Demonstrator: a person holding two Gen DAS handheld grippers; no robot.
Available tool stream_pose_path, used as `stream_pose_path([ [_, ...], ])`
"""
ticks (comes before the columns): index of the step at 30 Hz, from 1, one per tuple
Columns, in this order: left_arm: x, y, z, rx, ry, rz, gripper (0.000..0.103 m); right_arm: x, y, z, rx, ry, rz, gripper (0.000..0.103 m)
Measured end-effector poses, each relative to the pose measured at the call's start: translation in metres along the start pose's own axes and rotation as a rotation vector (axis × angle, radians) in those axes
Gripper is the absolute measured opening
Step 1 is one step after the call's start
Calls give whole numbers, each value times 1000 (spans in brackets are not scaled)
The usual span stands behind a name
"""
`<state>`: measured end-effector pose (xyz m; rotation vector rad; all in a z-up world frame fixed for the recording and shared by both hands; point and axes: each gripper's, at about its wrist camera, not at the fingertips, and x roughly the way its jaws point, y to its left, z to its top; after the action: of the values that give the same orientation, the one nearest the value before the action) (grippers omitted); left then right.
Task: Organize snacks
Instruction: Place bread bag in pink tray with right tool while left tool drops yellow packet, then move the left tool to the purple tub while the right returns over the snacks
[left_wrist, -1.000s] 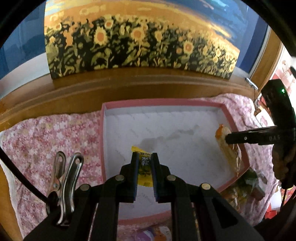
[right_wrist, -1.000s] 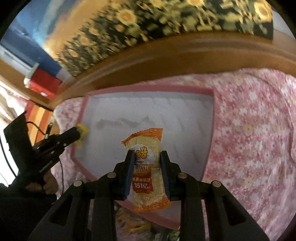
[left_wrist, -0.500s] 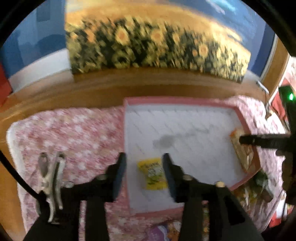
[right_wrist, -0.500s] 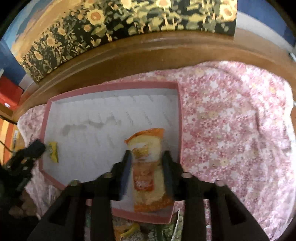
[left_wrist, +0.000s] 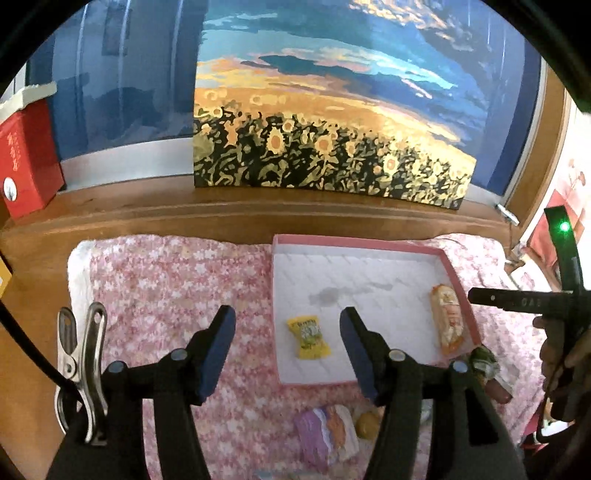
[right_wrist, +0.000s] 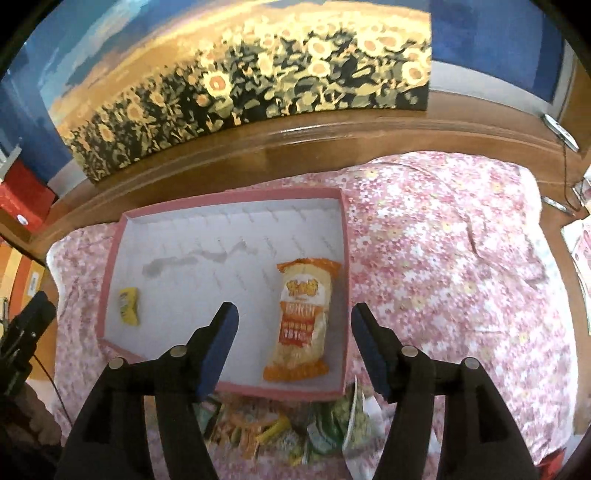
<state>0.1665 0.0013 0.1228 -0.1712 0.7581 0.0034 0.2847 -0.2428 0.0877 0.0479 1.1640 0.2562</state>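
Note:
A pink-rimmed white box (left_wrist: 354, 244) (right_wrist: 229, 197) sits on a pink floral cloth. A small yellow snack packet (left_wrist: 308, 336) (right_wrist: 128, 306) lies in its front left part. An orange cake packet (right_wrist: 301, 315) (left_wrist: 447, 319) lies along its right wall. My left gripper (left_wrist: 286, 328) is open and empty, raised above the box's front left. My right gripper (right_wrist: 293, 325) is open and empty, raised over the orange packet; in the left wrist view only its side (left_wrist: 517, 297) shows.
Loose snacks lie in front of the box: a purple packet (left_wrist: 327, 434), a round yellow one (left_wrist: 367, 424), and a green and orange pile (right_wrist: 273, 424). A sunflower painting (left_wrist: 325, 147) leans on the wooden ledge behind. A red box (left_wrist: 26, 162) stands at far left.
Both grippers opened and let go of their packets into the box, then pulled back and up. The yellow packet and the orange packet now lie free on the box floor.

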Motion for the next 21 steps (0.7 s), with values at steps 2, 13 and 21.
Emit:
stream_pose_path([
  [2,-6,1,-3,-14,1,-27,62,-11,-3,-7,11,-12,-4,65],
  [13,-48,-7,-19,40,-43,-14,71,-63,20,-50,18,-151,-41,65],
  [21,-65,-12,-40,93,-24,-78,71,-80,34,-85,-7,-166,-51,65],
])
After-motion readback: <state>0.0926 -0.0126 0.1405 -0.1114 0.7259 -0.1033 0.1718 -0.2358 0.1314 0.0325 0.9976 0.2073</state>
